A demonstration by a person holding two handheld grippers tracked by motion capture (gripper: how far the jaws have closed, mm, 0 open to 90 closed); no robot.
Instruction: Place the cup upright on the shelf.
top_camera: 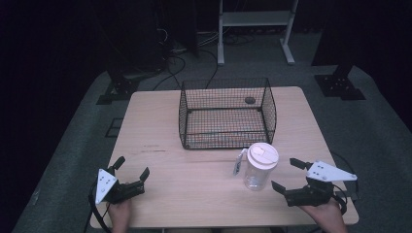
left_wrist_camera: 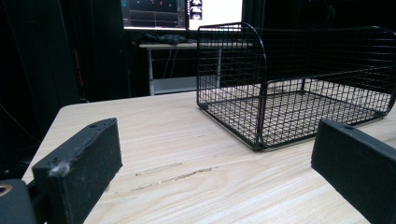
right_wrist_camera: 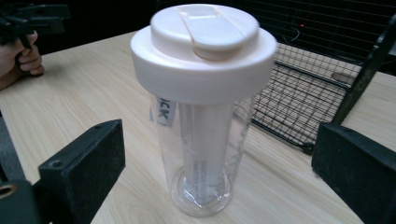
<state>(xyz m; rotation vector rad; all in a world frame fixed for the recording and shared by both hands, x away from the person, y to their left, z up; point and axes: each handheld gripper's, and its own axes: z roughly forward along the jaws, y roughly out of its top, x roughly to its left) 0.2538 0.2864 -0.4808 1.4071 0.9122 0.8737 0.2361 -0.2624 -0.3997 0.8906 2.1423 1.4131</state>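
A clear plastic pitcher (top_camera: 257,167) with a white lid stands upright on the wooden table (top_camera: 165,165), just in front of the black wire basket (top_camera: 226,114). My right gripper (top_camera: 290,174) is open beside it on the right, jaws wide, pitcher (right_wrist_camera: 205,116) straight ahead between them but a little beyond. My left gripper (top_camera: 131,167) rests open near the table's front left corner, nothing between its jaws; the basket (left_wrist_camera: 294,88) lies ahead and to its right. A small dark object (top_camera: 249,100) lies at the basket's back.
The table's front edge is close to both hands. Bare tabletop lies between the two grippers and left of the basket. Beyond the table are a white stand (top_camera: 255,29), cables and dark equipment bases on the grey floor.
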